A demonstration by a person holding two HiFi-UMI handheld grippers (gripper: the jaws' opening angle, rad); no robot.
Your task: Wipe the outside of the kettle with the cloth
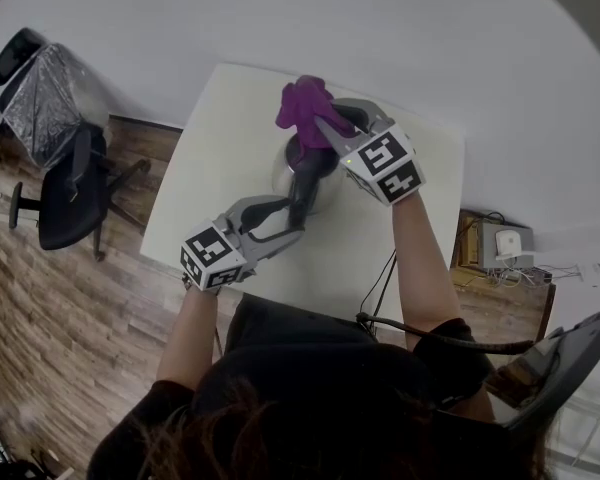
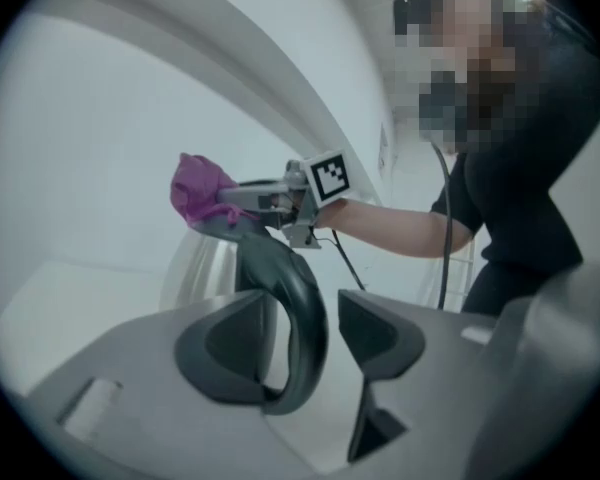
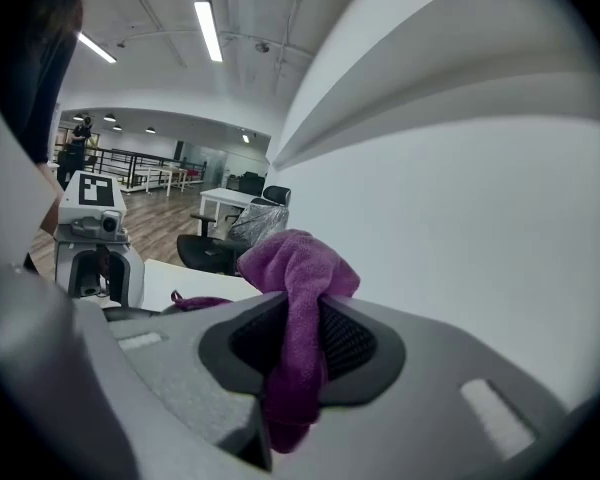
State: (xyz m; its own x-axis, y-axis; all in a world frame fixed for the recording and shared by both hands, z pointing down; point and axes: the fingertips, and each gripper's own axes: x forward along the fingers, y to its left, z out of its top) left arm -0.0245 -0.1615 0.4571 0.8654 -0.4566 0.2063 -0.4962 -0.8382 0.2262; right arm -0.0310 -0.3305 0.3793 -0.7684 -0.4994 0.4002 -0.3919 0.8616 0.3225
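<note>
A steel kettle (image 1: pixel 318 190) with a black handle (image 1: pixel 302 196) stands on the white table (image 1: pixel 215 148). My left gripper (image 1: pixel 286 224) has its jaws around that handle (image 2: pixel 302 313). The handle lies against the left pad, and a gap shows at the right pad (image 2: pixel 380 340), so the left gripper (image 2: pixel 325 343) is open. My right gripper (image 1: pixel 326 128) is shut on a purple cloth (image 1: pixel 304 108) and holds it over the kettle's top. In the right gripper view the cloth (image 3: pixel 296 298) is pinched between the pads. In the left gripper view the cloth (image 2: pixel 200 190) rests at the kettle's (image 2: pixel 205 268) top.
A black office chair (image 1: pixel 65 183) draped in plastic stands on the wood floor to the table's left. A white wall runs close behind the table. Cables and a small white box (image 1: pixel 505 240) lie on the floor at right. A black cord (image 1: pixel 380 288) hangs across the table's front edge.
</note>
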